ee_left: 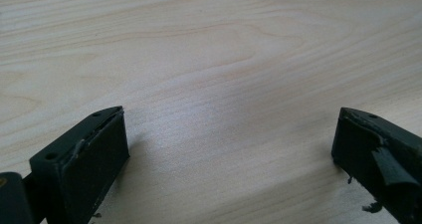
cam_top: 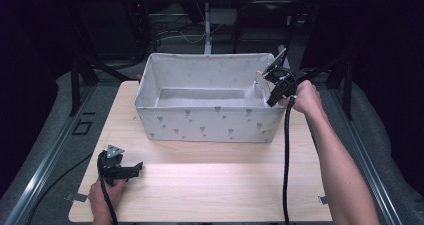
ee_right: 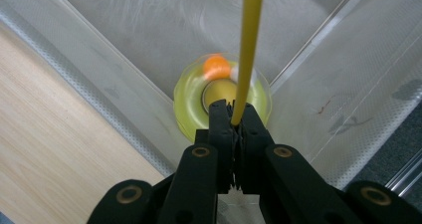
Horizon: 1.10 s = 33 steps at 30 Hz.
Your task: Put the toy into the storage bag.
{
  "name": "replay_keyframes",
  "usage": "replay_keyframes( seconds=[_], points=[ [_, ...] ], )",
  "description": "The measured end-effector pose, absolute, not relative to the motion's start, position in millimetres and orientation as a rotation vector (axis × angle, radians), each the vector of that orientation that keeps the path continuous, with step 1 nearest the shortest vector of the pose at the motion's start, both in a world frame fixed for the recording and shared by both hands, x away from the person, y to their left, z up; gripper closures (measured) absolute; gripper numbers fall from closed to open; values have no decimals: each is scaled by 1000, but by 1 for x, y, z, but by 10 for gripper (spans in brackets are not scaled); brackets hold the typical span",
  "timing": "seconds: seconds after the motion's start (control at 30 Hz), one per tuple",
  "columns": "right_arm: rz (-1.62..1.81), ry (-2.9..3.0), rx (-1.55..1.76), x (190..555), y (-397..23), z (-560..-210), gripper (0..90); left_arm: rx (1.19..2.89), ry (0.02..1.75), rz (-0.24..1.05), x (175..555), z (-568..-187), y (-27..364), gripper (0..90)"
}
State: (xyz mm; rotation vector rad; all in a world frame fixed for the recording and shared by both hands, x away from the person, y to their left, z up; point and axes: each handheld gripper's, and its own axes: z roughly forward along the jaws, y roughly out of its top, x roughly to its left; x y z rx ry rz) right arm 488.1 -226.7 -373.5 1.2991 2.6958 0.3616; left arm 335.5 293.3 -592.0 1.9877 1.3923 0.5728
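Observation:
My right gripper (cam_top: 266,77) hangs over the right end of a white fabric bin (cam_top: 210,126), tipped down into it. In the right gripper view its jaws (ee_right: 234,110) are shut on a thin yellow stick (ee_right: 249,45) that runs up out of the picture. Below the jaws, in the bin's corner (ee_right: 318,74), hangs a blurred yellow disc (ee_right: 191,102) with an orange ball (ee_right: 216,65) on it. My left gripper (cam_top: 136,166) lies on the wooden table (cam_top: 210,185) at the front left. It is open (ee_left: 229,134), with bare wood between its jaws.
The bin takes up the far half of the table, and its patterned front wall faces me. Pale blurred fluff (ee_right: 149,5) lies inside it. My right gripper's black cable (cam_top: 287,160) trails over the table's right side. Dark frame legs and floor surround the table.

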Motion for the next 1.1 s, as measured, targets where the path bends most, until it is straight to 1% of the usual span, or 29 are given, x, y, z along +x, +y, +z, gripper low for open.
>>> replay_keyframes(
  seconds=[0.67,0.97,1.1],
  points=[
    [313,2725,1361,491,-225,-387,877,1988,1392,573,336,-592,293,13],
    [296,2734,1365,490,-227,-385,876,1988,1392,573,335,-592,293,13],
    [358,2717,1368,488,-229,-379,863,1987,1392,573,336,-592,293,13]
  ],
)
